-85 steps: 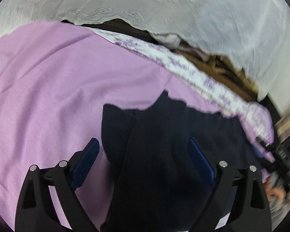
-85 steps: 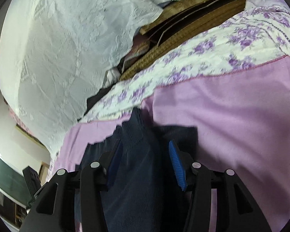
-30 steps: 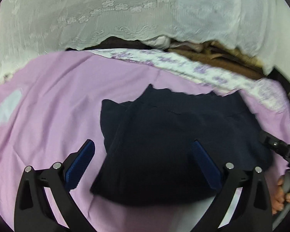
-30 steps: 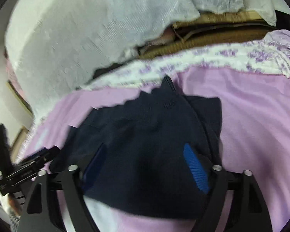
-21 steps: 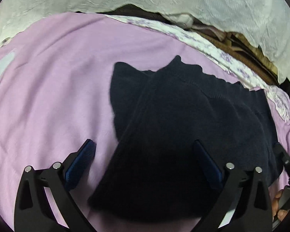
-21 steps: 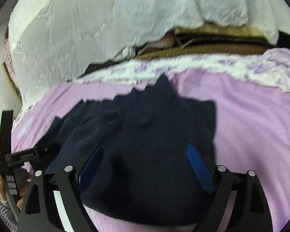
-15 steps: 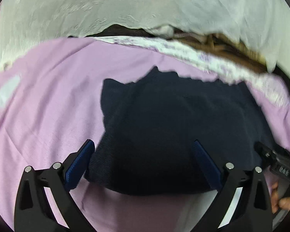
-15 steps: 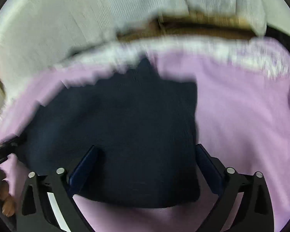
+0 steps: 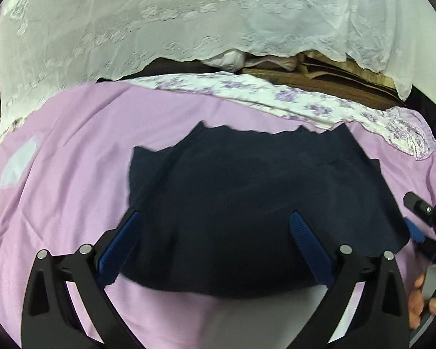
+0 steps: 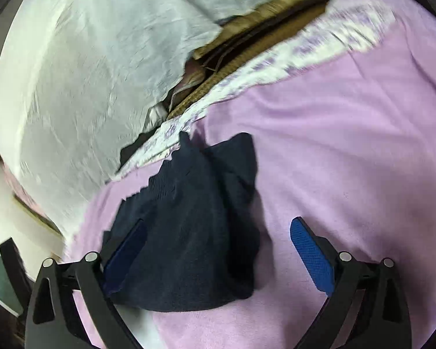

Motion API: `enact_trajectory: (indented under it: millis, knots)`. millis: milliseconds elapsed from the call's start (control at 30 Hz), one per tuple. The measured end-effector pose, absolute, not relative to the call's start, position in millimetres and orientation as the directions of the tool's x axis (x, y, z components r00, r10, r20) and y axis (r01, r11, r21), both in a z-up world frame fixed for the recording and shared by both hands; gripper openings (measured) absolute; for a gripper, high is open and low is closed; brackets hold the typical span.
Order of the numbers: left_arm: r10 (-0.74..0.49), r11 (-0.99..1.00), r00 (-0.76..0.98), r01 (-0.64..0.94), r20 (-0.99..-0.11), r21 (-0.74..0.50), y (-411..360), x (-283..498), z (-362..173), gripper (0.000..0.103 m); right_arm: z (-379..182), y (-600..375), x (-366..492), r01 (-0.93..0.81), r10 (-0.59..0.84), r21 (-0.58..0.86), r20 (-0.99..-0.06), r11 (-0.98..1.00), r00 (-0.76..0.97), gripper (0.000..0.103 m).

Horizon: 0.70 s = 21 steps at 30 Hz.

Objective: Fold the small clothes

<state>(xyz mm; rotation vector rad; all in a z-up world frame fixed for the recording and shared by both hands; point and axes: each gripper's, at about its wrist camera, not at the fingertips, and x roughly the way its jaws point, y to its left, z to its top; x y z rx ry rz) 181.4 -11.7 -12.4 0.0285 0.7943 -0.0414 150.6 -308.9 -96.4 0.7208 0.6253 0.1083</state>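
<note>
Garment [image 9: 247,203] dark navy, plain. Sheet [image 9: 72,151] solid lilac-pink; border strip [image 9: 247,90] white with purple floral print. Lace cloth [image 9: 160,20] white, embroidered. Tool pads [image 10: 312,254] blue, frames black.

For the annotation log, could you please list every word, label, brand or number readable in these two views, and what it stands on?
None can be read.
Navy garment: no legible tag or print.
Purple sheet: plain; its border shows only flowers.
White lace cloth: embroidery only, no lettering.
Left gripper and right gripper: no markings visible.
</note>
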Motion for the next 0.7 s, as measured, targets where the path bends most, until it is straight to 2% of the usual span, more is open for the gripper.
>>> enact_trajectory:
  millis: [233,433,700]
  knots:
    - [-0.001,0.998,0.667,0.046,-0.745,0.040,-40,202,-55,0.099,-98,-308,163,0.099,0.329,0.652,-0.500,0.751,0.801,0.096]
    - [-0.053,0.999,0.661,0.044,-0.749,-0.031,-30,202,-58,0.099,-104,-317,195,0.124,0.350,0.681,-0.513,0.722,0.783,0.094]
    - [-0.007,0.999,0.685,0.043,-0.728,0.031,-39,199,-59,0.099,-105,-303,231,0.101,0.339,0.598,-0.577,0.795,0.743,0.093]
